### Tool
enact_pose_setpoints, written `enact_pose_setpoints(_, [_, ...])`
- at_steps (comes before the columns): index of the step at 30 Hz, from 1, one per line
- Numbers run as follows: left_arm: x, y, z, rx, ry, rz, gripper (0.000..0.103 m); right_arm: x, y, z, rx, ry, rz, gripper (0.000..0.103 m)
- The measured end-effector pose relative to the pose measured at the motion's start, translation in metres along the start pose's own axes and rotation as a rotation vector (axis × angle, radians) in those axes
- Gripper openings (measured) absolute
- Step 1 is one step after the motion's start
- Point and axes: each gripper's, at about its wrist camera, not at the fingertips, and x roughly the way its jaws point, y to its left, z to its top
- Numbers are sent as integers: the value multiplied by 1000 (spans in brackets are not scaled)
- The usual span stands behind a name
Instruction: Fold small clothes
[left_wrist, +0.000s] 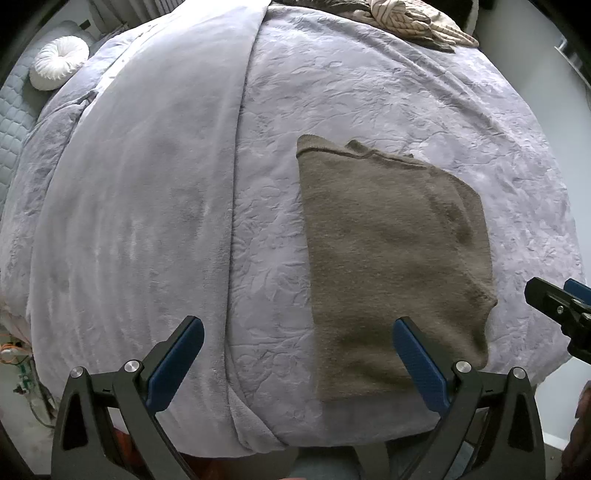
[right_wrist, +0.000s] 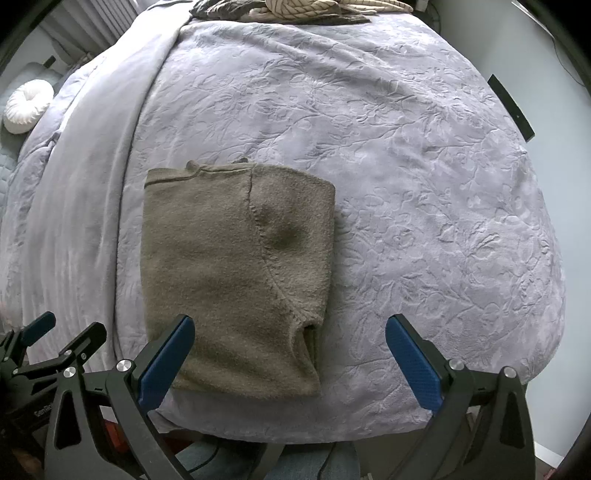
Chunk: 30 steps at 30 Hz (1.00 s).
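My left gripper (left_wrist: 298, 360) gapes wide, empty. The olive knit sweater (right_wrist: 236, 273) lies folded on the lavender bedspread (right_wrist: 424, 206), near its front edge. My right gripper (right_wrist: 290, 356) gapes too. Pinching one layer could undo folds.

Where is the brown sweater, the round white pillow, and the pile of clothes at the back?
brown sweater (right_wrist: 221, 266), right wrist view, middle of its folded front.
round white pillow (left_wrist: 59, 62), left wrist view, its puffy ring.
pile of clothes (left_wrist: 410, 20), left wrist view, the striped beige fabric.
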Motion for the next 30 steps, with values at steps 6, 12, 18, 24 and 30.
enact_pose_setpoints(6, [1,1,1,0,6,1,102,1,1,2,-1,0,-2,103])
enact_pose_setpoints(12, [3,2,2,-2,9,2,102,2,0,2,-3,6,-2,103])
enact_pose_setpoints(18, [4,3,4,-5,14,-1,102,2,0,6,-8,8,-5,103])
enact_pose_setpoints(24, [4,2,4,-7,15,-3,102,2,1,5,-9,10,-5,103])
enact_pose_setpoints(30, [4,3,5,-4,17,-1,102,2,1,6,-11,10,-6,103])
